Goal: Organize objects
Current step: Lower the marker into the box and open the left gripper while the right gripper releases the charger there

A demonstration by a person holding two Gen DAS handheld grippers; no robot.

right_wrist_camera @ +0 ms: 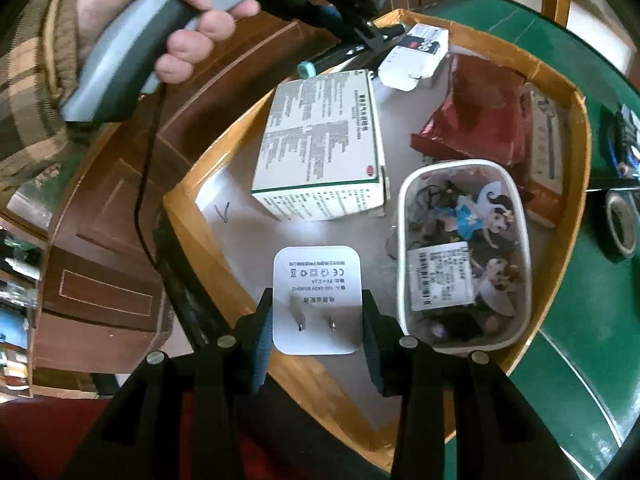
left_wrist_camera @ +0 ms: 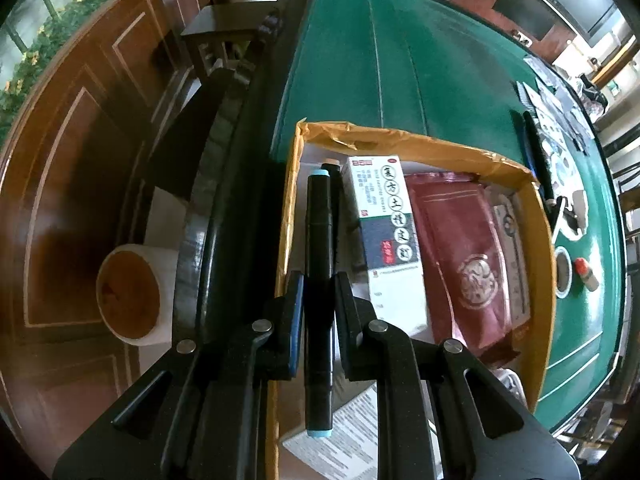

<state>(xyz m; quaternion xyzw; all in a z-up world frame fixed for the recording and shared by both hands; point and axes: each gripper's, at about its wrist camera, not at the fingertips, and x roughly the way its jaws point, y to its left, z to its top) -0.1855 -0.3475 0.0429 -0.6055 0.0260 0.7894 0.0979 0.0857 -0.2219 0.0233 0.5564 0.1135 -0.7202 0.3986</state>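
Observation:
My left gripper (left_wrist_camera: 318, 280) is shut on a black marker (left_wrist_camera: 319, 264) with light blue end caps, held lengthwise over the left side of the cardboard box (left_wrist_camera: 538, 248). My right gripper (right_wrist_camera: 318, 304) is shut on a white plug adapter (right_wrist_camera: 317, 300), prongs facing the camera, just above the near part of the cardboard box (right_wrist_camera: 576, 184). In the right wrist view a hand (right_wrist_camera: 176, 8) holds the left gripper's handle, and the marker's blue tip (right_wrist_camera: 305, 69) shows at the box's far rim.
The box holds a white and green carton (right_wrist_camera: 320, 148), a medicine box (left_wrist_camera: 384, 220), a dark red pouch (left_wrist_camera: 460, 256) and a clear tub of small figures (right_wrist_camera: 460, 252). It stands on a green table (left_wrist_camera: 400, 60) near the edge. A tape roll (right_wrist_camera: 620, 224) and small bottle (left_wrist_camera: 586, 274) lie beside it.

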